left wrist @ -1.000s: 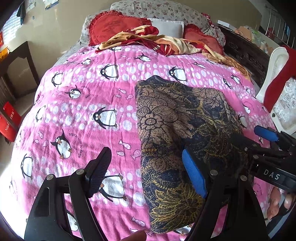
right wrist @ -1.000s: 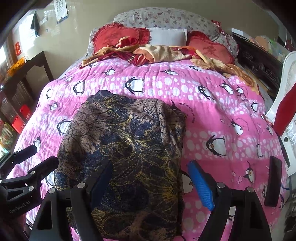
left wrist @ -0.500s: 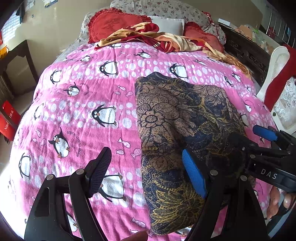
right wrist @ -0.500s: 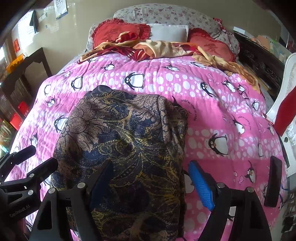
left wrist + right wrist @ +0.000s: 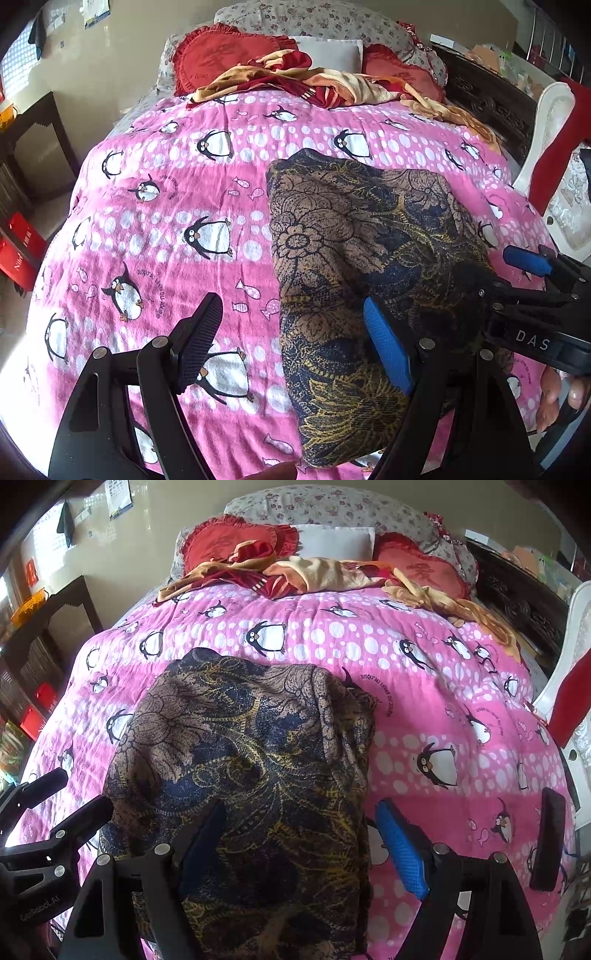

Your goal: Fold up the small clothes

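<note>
A bed fills both views, covered by a pink blanket (image 5: 166,206) (image 5: 424,686) printed with penguins and white dots. At the far end lie a flowered pillow (image 5: 314,18) (image 5: 332,506), two red frilled cushions (image 5: 218,55) (image 5: 225,541) and a small white pillow (image 5: 332,51) (image 5: 334,541). In front of them a crumpled red and yellow cloth (image 5: 295,79) (image 5: 306,572) trails along the far edge toward the right. A dark wooden table (image 5: 33,140) (image 5: 62,613) stands on the left by the wall, and a white chair (image 5: 554,155) (image 5: 576,664) with red cloth on it stands at the right side of the bed.

The garment (image 5: 354,240) (image 5: 251,760), dark blue and brown with a gold flower pattern, lies folded into a long shape on the blanket, running from the near edge toward the middle of the bed. Its right side is bunched into raised folds.

The left gripper (image 5: 295,343) is wide open and holds nothing; its black finger (image 5: 199,339) is over bare blanket left of the garment, and its blue finger (image 5: 388,350) is over the garment's near part. The right gripper (image 5: 306,842) is also wide open and empty; its dark finger (image 5: 203,842) sits over the garment, and its blue finger (image 5: 400,849) is just past the garment's right edge, over the blanket. Whether the fingers touch the fabric cannot be told. Each gripper shows at the edge of the other's view, near the garment's near end.

A flat black object (image 5: 548,838) lies on the blanket at the near right.
</note>
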Demonstrator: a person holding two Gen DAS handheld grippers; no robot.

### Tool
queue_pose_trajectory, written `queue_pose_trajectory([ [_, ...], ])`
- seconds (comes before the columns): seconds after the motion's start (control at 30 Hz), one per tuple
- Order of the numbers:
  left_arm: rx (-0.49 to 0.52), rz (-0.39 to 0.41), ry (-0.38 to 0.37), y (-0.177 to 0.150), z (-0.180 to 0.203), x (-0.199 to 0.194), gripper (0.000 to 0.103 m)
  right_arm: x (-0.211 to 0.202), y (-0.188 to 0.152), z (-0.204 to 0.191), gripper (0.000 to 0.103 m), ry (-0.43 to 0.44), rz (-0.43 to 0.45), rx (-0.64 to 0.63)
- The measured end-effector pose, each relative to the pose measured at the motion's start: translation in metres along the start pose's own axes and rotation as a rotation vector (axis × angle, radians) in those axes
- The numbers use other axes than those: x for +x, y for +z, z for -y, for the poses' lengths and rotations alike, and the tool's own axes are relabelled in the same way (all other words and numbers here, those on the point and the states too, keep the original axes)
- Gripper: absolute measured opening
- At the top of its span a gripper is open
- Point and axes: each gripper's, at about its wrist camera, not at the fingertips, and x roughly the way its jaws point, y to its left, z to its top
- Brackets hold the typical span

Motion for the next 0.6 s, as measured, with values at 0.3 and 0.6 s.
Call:
queue_pose_trajectory([
  [0.3, 0.011, 0.006, 0.010, -0.0003, 0.0020, -0.0019, 0.079, 0.0009, -0.0008, -0.0026, 0.081, 0.001, -0.006, -0.001],
  [0.6, 0.003, 0.007, 0.012, 0.0003, -0.0008, -0.0022, 0.079, 0.0012, -0.0009, -0.0036, 0.081, 0.004, -0.007, -0.001],
])
